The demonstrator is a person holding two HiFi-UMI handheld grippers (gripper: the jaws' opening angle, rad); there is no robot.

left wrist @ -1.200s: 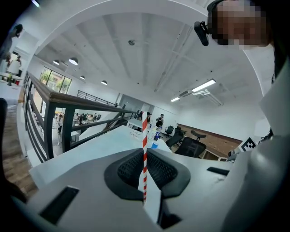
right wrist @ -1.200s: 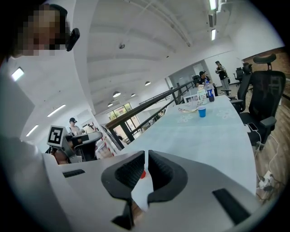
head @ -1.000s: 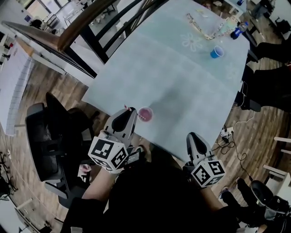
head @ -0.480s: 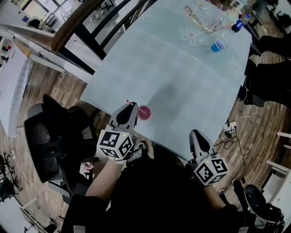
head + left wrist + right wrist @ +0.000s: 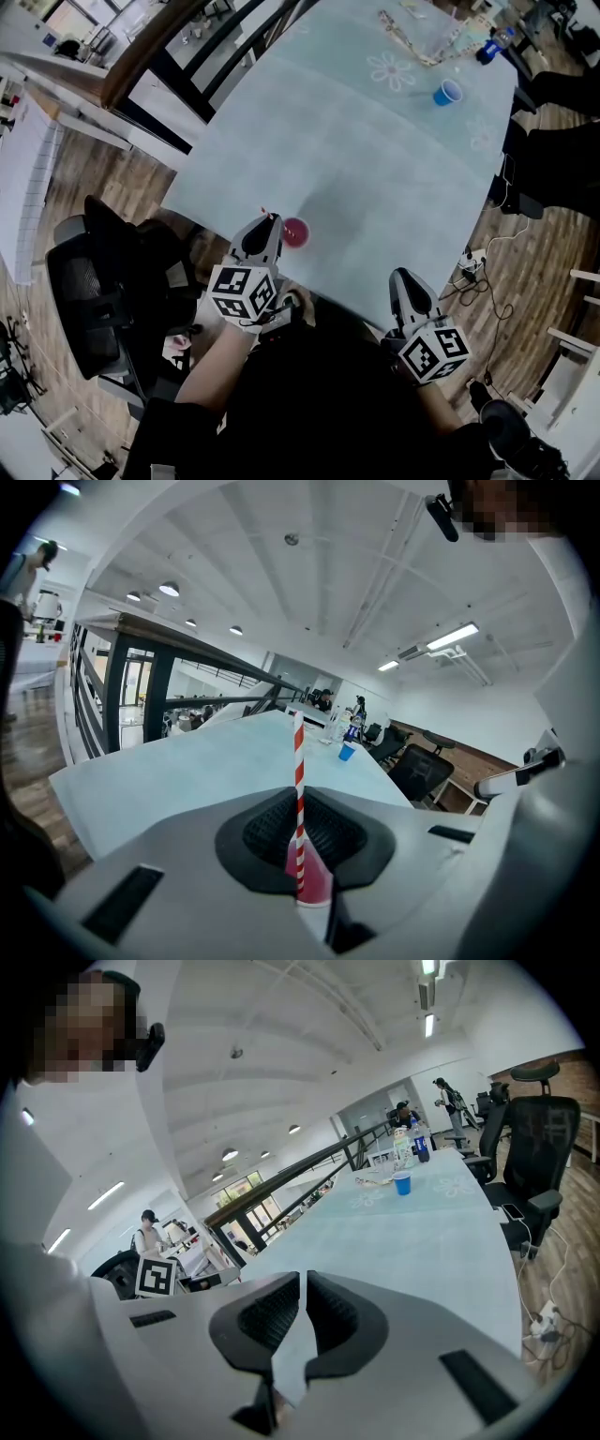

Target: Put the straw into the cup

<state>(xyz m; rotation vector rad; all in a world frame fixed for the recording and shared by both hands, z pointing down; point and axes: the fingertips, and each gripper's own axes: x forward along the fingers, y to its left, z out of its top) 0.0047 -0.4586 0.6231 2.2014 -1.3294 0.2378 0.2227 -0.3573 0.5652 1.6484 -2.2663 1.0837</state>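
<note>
Pale table (image 5: 375, 159), wood-plank floor (image 5: 84, 178), black office chair (image 5: 89, 281), dark railing (image 5: 157, 696), ceiling strip lights (image 5: 452, 637)

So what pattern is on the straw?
The straw has red and white stripes, clearest in the left gripper view.

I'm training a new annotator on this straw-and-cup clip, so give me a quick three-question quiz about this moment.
1. True or false: the right gripper is shut on the small blue cup.
2. What is the left gripper shut on? A) the red-and-white striped straw B) a bottle C) a chair
3. Fill in: the cup nearest the left gripper on the pale table is coloured ____.

Key:
1. False. Its jaws are together with nothing between them.
2. A
3. Pink. It is the pink cup.
</note>
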